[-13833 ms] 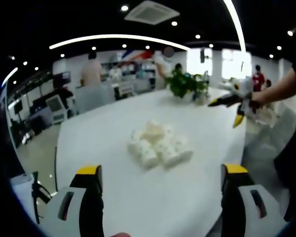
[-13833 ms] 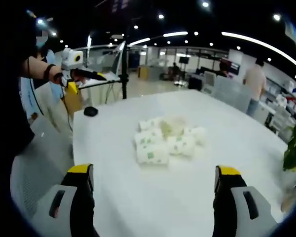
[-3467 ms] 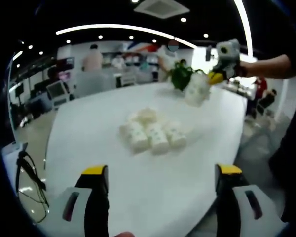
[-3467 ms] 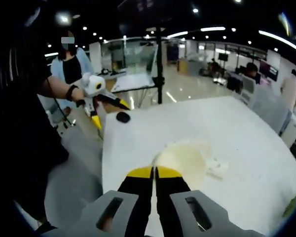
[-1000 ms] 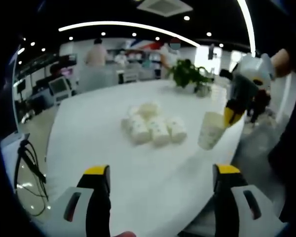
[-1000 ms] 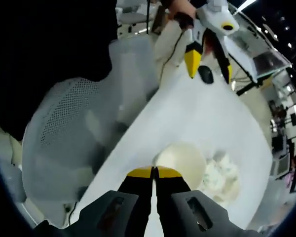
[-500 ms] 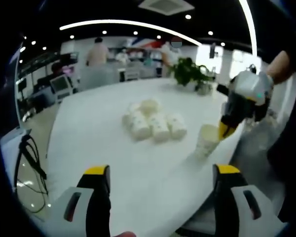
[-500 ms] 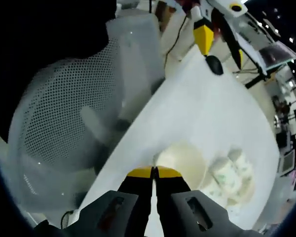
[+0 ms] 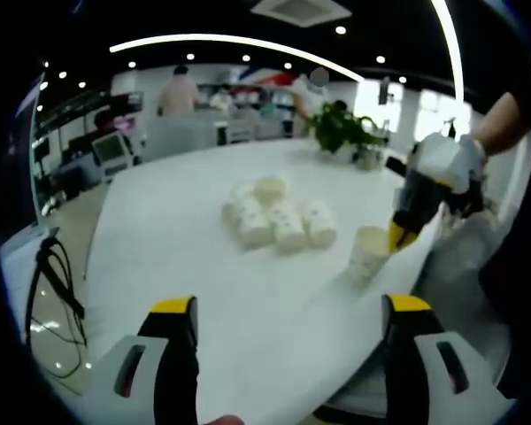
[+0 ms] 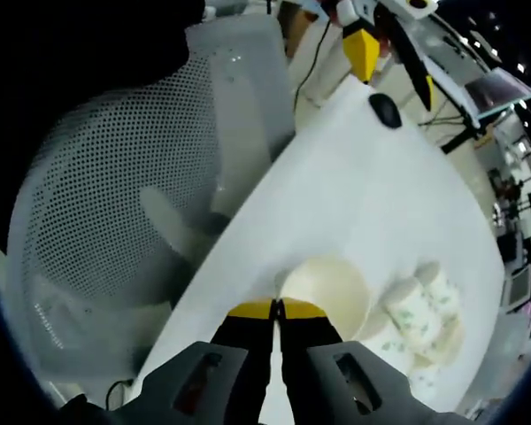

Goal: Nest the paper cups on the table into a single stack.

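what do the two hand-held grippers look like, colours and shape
Both match. The left hand-held gripper has two grey jaws with dark slots, black inner faces and yellow tips. The right hand-held gripper has the same grey slotted jaws and yellow tips; from the left gripper view its body is white.

White green-speckled paper cups (image 9: 279, 221), white table (image 9: 177, 266), yellow-tipped right tool (image 10: 277, 309).

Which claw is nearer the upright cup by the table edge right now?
Right. The right claw is shut on the upright cup's rim at the table edge. The left claw is open, back from it, facing the pile of cups.
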Available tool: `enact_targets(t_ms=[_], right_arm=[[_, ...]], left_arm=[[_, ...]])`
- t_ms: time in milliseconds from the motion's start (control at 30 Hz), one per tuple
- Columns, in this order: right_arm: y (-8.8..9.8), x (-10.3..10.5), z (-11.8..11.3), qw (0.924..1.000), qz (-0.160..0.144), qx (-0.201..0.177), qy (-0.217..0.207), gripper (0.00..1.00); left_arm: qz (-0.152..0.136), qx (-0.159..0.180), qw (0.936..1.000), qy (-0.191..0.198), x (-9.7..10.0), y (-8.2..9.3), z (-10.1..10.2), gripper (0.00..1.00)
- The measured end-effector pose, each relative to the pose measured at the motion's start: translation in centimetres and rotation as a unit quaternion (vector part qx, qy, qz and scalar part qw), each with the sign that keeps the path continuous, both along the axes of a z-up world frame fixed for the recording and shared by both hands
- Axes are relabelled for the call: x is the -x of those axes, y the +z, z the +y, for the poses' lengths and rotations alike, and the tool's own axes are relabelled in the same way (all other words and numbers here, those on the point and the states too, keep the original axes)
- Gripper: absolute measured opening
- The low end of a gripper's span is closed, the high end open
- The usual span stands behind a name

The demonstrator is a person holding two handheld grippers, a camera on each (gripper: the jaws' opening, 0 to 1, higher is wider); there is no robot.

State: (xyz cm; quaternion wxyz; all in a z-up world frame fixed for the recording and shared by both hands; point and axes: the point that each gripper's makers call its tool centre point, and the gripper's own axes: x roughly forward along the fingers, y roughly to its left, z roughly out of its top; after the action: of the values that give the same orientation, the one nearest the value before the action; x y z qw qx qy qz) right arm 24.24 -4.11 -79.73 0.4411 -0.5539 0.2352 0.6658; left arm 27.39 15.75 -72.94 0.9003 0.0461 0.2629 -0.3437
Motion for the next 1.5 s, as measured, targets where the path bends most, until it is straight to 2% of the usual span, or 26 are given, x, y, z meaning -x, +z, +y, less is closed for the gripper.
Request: enact_targets(t_ms=[167, 367, 600, 1167, 1333, 1433, 1500], right_arm=[[-0.1, -0.1, 0.0, 1.0000, 0.006, -0.001, -0.008, 0.00], [0.0, -0.3, 0.0, 1.0000, -0.005, -0.003, 0.001, 0.00], [-0.1, -0.6, -0.5, 0.9999, -0.004, 0.004, -0.016, 0.08], [2.3, -0.8, -1.3, 0.9979, -0.003, -0.035, -0.054, 0.17], [3.7, -0.7, -1.0, 0.9920, 0.018, -0.081, -0.095, 0.21], [4.8, -1.1, -1.1, 0.9847, 0.032, -0.110, -0.131, 0.24], [5.7, -1.6, -1.2, 0.9795, 0.030, -0.124, -0.156, 0.25]], left_arm=[[0.001, 0.002, 1.0000, 0.002, 0.0, -0.1, 0.0, 0.84], [0.001, 0.000, 1.0000, 0.002, 0.0, -0.2, 0.1, 0.84], [0.001, 0.000, 1.0000, 0.004, 0.0, -0.2, 0.3, 0.84], [0.001, 0.002, 1.0000, 0.004, -0.2, -0.1, 0.0, 0.84], [0.002, 0.001, 1.0000, 0.003, -0.1, -0.2, 0.0, 0.84], [0.001, 0.002, 1.0000, 0.003, -0.1, -0.2, 0.0, 0.84], [0.002, 0.002, 1.0000, 0.003, -0.1, -0.2, 0.0, 0.84]])
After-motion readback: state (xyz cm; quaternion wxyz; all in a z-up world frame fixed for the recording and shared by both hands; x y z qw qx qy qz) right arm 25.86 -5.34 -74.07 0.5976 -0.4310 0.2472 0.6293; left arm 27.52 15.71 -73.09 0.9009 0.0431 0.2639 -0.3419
